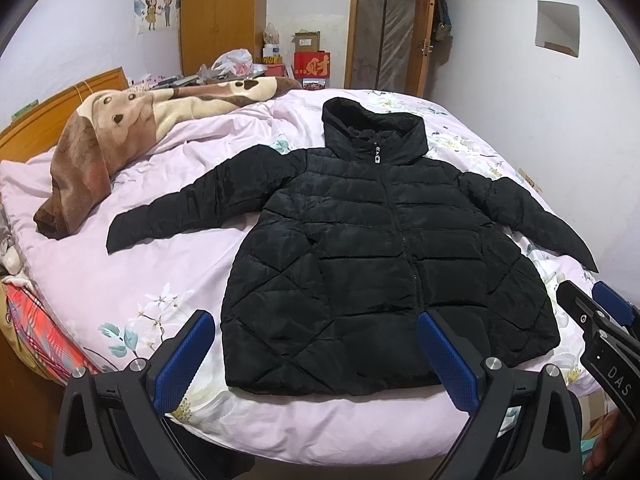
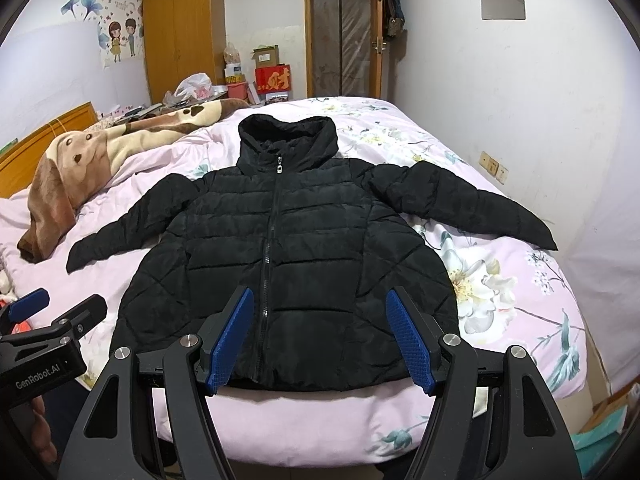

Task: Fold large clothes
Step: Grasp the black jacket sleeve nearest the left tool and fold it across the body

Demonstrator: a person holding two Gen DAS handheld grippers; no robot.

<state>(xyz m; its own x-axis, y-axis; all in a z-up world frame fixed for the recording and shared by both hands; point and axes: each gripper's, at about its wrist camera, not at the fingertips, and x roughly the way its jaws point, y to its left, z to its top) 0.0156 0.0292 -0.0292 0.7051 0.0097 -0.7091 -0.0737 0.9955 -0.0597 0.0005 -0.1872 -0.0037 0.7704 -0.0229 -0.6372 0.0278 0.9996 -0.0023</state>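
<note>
The black puffer jacket point(image 2: 288, 248) lies hood-away ahead of both tools, left tool point(image 1: 316, 356) and right tool point(image 2: 320, 336), which gape empty (hem nearest).

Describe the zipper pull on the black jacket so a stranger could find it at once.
Start at the bed with its pink floral cover, where a black puffer jacket lies spread flat, front up, sleeves out. Follow its closed front zipper up to the collar below the hood. The small silver zipper pull hangs there, the only bright metal on the all-black jacket.
</note>
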